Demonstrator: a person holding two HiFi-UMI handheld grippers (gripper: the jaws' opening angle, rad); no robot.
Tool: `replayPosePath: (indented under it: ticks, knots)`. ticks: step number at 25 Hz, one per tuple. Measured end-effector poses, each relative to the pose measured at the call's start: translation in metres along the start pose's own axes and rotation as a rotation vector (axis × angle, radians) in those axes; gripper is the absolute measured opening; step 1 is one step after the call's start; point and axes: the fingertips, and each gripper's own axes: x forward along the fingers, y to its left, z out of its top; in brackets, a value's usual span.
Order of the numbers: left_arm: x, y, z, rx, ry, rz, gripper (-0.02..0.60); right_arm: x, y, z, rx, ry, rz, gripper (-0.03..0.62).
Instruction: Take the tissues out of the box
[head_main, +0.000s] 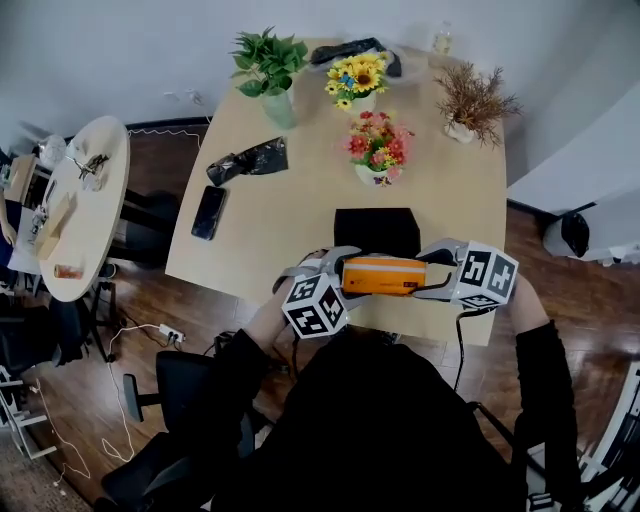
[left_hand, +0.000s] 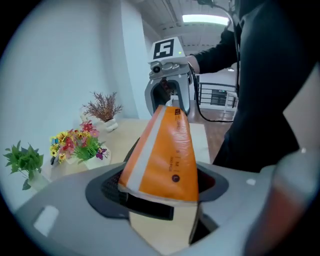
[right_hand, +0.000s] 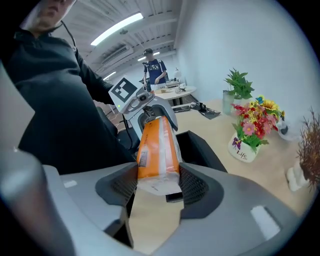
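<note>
An orange tissue pack with a white stripe hangs level in the air over the table's near edge, just in front of the black box. My left gripper holds the pack's left end and my right gripper holds its right end. In the left gripper view the pack fills the gap between the left gripper's pads. In the right gripper view the pack is pinched between the right gripper's dark ribbed pads, with the box behind it.
On the wooden table stand a green plant, a sunflower pot, a pink flower pot and a dried plant. A phone and a black bag lie at the left. A round table stands further left.
</note>
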Motion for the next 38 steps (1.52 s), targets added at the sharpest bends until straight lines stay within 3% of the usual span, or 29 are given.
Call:
replayPosePath:
  ticks: [3,6,10,14,18,26,33,35,38]
  knots:
    - [0.001,-0.005,0.001,-0.009,0.003,-0.023,0.328,-0.001,0.003,-0.003,0.021,-0.024,-0.004,0.268]
    - [0.004,-0.007,-0.002,-0.022,0.015,-0.025,0.321,-0.001,-0.001,-0.008,0.037,-0.060,-0.061,0.288]
    - [-0.001,-0.007,0.001,-0.104,0.009,-0.045,0.318,-0.020,-0.008,-0.009,0.103,-0.167,-0.153,0.330]
    - [-0.003,-0.018,0.017,-0.232,-0.007,-0.147,0.316,-0.048,-0.003,-0.009,0.169,-0.290,-0.213,0.331]
    - [0.011,-0.035,0.036,-0.315,0.000,-0.249,0.316,-0.070,0.011,-0.029,0.224,-0.320,-0.258,0.331]
    - [0.061,-0.053,0.089,-0.728,-0.072,-0.440,0.316,-0.109,0.036,-0.104,0.459,-0.457,-0.450,0.312]
    - [0.113,-0.086,0.131,-0.926,-0.111,-0.578,0.319,-0.125,0.043,-0.163,0.571,-0.486,-0.663,0.295]
    - [0.127,-0.090,0.135,-1.006,-0.137,-0.576,0.319,-0.135,0.040,-0.174,0.607,-0.505,-0.733,0.291]
    - [0.152,-0.085,0.132,-1.164,-0.160,-0.511,0.321,-0.137,0.040,-0.185,0.634,-0.507,-0.779,0.259]
